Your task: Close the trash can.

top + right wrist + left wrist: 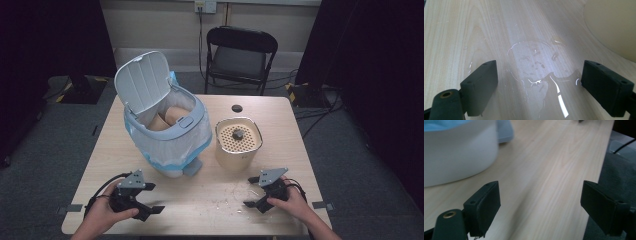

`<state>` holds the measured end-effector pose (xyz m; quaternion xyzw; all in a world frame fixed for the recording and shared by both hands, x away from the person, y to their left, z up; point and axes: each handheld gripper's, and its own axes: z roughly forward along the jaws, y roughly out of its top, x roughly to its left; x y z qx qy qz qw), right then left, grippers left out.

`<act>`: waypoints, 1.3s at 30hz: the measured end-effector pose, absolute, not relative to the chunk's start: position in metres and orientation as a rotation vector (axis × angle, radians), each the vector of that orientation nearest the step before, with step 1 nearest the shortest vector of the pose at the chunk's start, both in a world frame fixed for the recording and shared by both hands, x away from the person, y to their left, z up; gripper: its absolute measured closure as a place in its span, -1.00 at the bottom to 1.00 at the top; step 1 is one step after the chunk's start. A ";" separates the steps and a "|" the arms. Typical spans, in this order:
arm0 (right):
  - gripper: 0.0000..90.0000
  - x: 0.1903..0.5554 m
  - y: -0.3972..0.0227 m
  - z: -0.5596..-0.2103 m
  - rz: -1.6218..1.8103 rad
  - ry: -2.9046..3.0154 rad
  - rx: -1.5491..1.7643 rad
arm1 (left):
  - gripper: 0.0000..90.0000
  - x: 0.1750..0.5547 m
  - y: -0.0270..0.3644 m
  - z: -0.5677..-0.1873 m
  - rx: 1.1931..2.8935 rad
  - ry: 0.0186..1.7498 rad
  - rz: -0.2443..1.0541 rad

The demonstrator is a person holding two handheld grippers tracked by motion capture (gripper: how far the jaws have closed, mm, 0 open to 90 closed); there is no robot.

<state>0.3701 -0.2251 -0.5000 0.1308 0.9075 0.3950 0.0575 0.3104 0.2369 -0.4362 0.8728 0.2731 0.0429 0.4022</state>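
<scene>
left claw: released, empty, low over worktop
bin: lid up, bagged, mid-left
pot: beside bin, right
right claw: released, empty, over wet patch
step: likely pre-grasp; next needs a reach forward

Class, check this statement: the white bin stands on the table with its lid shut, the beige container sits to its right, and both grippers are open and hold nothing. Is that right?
One mistake: the lid of the white bin is open and tipped back, as the high view shows. The rest stands: the beige container sits to its right on the table, and the left gripper and right gripper are open and hold nothing.
</scene>
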 end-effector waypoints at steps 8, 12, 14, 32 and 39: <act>-0.70 0.370 -0.225 -0.500 1.195 2.748 0.400 | -0.65 0.321 0.266 -0.416 2.160 0.824 0.126; -0.70 0.370 -0.225 -0.500 1.195 2.748 0.400 | -0.64 0.327 0.276 -0.406 2.158 0.861 0.144; -0.70 0.370 -0.225 -0.500 1.195 2.748 0.400 | -0.64 0.329 0.280 -0.402 2.154 0.877 0.152; -0.70 0.369 -0.225 -0.500 1.195 2.747 0.403 | -0.55 0.352 0.297 -0.343 2.150 0.919 0.144; -0.70 0.369 -0.225 -0.500 1.195 2.747 0.403 | -0.54 0.359 0.302 -0.319 2.145 0.924 0.162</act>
